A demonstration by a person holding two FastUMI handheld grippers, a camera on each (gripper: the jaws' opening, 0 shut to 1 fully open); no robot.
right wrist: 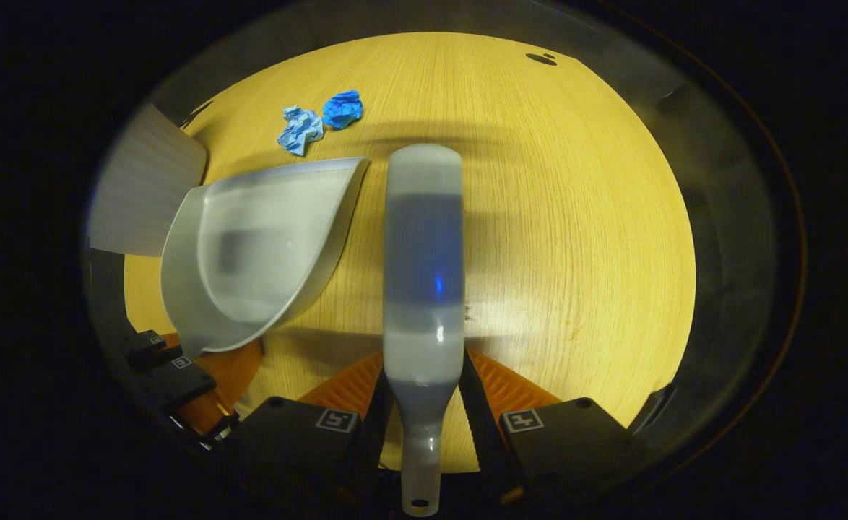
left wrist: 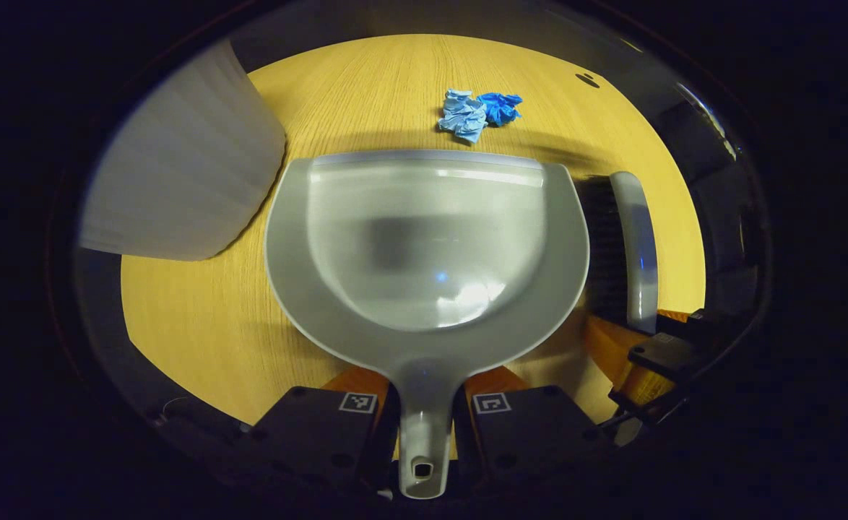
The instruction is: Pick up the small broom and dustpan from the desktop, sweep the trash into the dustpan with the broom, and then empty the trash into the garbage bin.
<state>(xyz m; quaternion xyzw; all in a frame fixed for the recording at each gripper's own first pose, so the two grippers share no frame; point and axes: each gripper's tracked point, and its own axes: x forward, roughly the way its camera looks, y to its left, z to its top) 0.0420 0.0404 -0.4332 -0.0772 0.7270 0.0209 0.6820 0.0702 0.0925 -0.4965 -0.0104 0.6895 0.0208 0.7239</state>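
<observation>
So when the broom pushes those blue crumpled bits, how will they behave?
The two blue wads look like crumpled thin sheet, so probably very light and likely to skid ahead of the broom. Their irregular creases suggest they'd tumble rather than roll, and might hop the dustpan lip.

A light wooden desktop with fine straight grain carries two crumpled blue paper scraps, touching each other toward its far side. A small dark hole sits near the far right corner of the surface.

Light wood-grain desktop under warm light, dark surroundings beyond
</observation>
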